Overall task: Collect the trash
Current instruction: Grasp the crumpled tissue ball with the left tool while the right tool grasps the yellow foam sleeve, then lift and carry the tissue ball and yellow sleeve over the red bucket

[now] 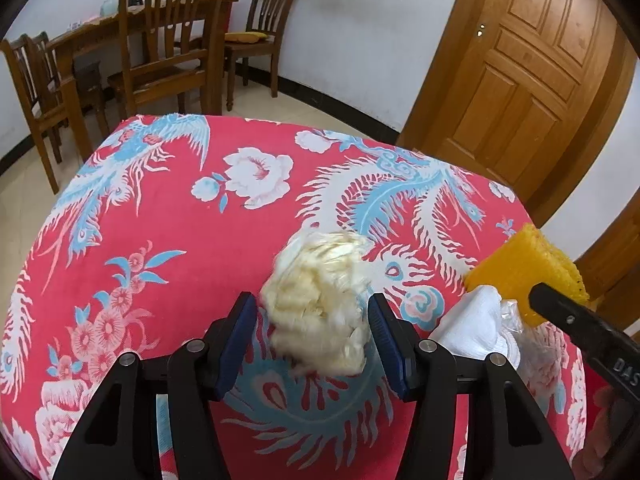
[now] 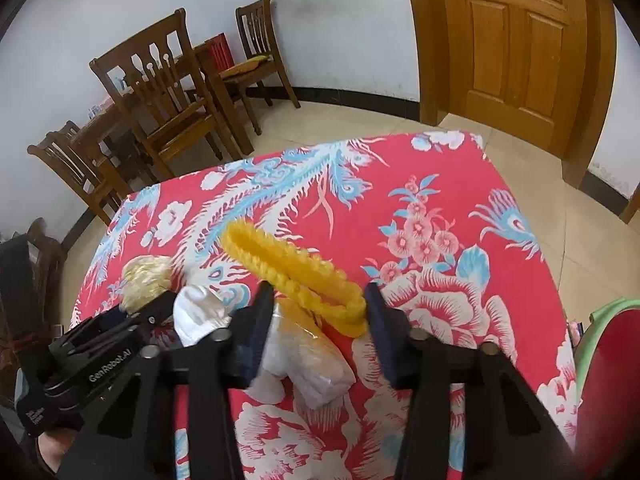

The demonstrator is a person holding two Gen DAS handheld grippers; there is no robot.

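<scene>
Two pairs of tongs work over one red, phoenix-printed surface (image 1: 224, 216). From the left wrist view, the left tongs (image 1: 312, 320) point downward with their blue pads spread partway on either side of a cream, fluffy wad of trash (image 1: 320, 300); the right pad sits against the wad's edge, the left pad shows a thin gap, so no firm pinch is visible. The wad is blurred, pale yellow-white and fibrous, lying near the middle of the surface. To its right lie a crumpled white tissue (image 1: 476, 320) and a clear plastic wrapper (image 1: 512, 316), with a yellow sponge-like piece (image 1: 520, 268) just beyond, partly behind the black finger of the right tongs (image 1: 580, 324). The far edge of the surface is bare, with tiled floor, wooden chairs (image 1: 168, 40) and a wooden door (image 1: 528, 72) past it. From the right wrist view, the right tongs (image 2: 320, 312) also tilt downward, jaws spread partway, with the yellow piece (image 2: 292, 272) lying between the tips as a folded, ridged loop; whether the pads press it I cannot tell. Beneath it lies the plastic wrapper (image 2: 312, 356), the tissue (image 2: 200, 312) to its left, then the left tongs (image 2: 132, 320) at the cream wad (image 2: 144, 276). Open printed cloth stretches to the right and far edges.
</scene>
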